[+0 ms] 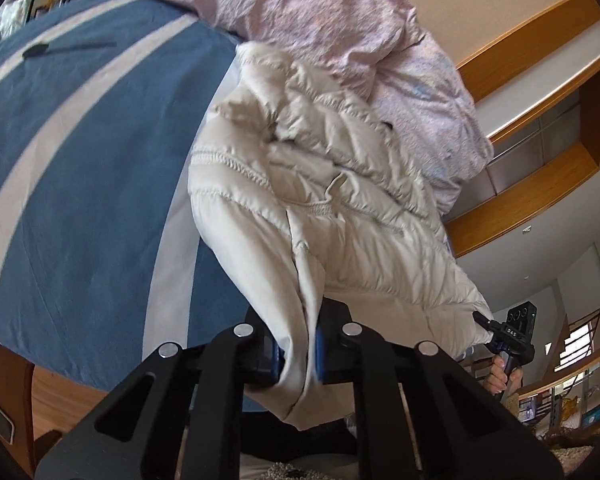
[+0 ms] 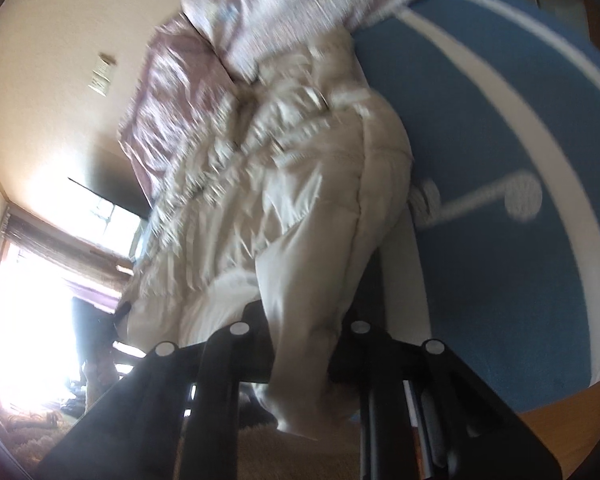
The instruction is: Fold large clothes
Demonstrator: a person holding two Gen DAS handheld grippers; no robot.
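Left tool (image 1: 298,354) and right tool (image 2: 300,356) each clamp a hem edge of the cream puffer jacket (image 1: 300,168), apparently lifted off the striped bed (image 1: 80,184) at frame left.

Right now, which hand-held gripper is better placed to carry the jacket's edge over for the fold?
Probably neither: the left hand-held gripper and the right hand-held gripper each pinch the cream jacket, so both should move together.

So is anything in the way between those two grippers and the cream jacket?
Nothing visible. The left gripper and right gripper are each already shut on the cream jacket's edge; it lies on the blue striped cover.
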